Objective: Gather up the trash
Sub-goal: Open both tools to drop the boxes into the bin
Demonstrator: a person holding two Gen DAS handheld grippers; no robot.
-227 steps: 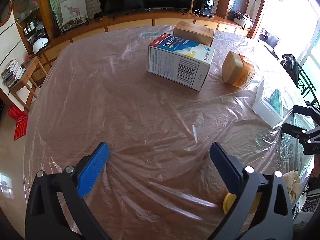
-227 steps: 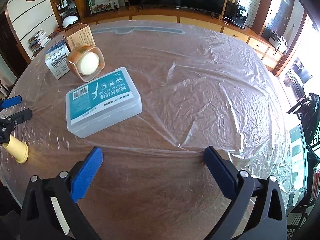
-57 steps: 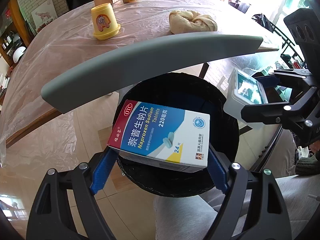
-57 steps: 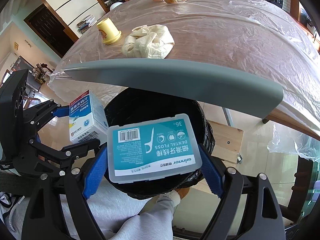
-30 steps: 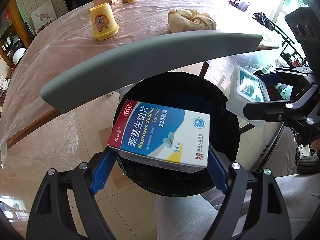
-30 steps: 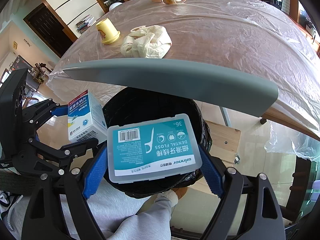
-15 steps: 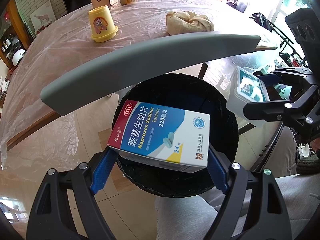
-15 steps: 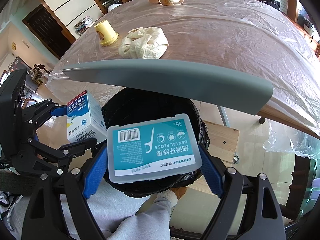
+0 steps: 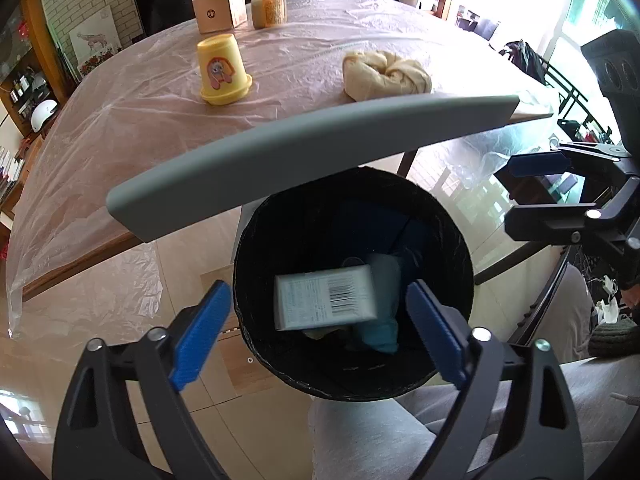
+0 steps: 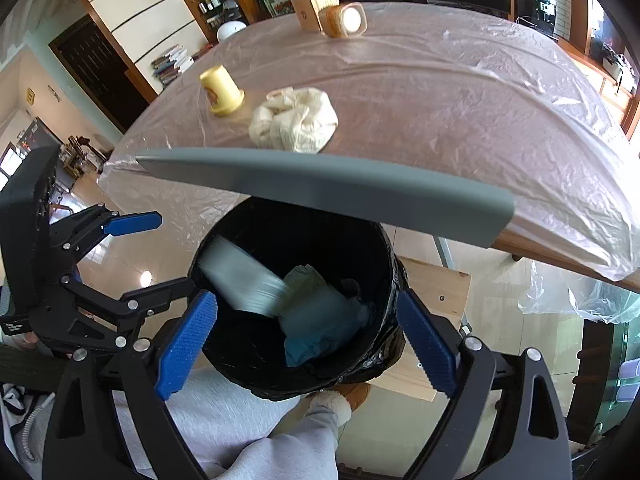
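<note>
Both claws stood wide and empty over the bin (image 9: 354, 384), a round black-lined tub on the floor just near the table's (image 9: 120, 120) near edge. The left gripper (image 9: 316, 334) straddled the bin's near rim, its blue pads clear of the liner on both sides. The right gripper (image 10: 306, 344) did the same, spread across nearly the whole mouth. A grey bar (image 9: 312, 160) crossed above the bin's far rim and cut into the room overhead; the near half of the mouth lay open.

Inside the bin lay the pill box (image 9: 326, 302), barcode face up, its small print too fine to read. In the right view it was blurred (image 10: 240, 280), tilted against the left wall. Just right of it lay the floss case (image 9: 382, 304), pale with teal showing at its near end, no lettering legible.

On the plastic-covered table stood a yellow cup (image 9: 222, 70) upside down, with a cartoon dog printed on it. A crumpled cloth (image 9: 386, 74) sat to its right, close to the table's near edge. At the far side stood a brown carton (image 9: 218, 10) with a small round mark, and a tan tub (image 9: 270, 10) on its side just beside it.
</note>
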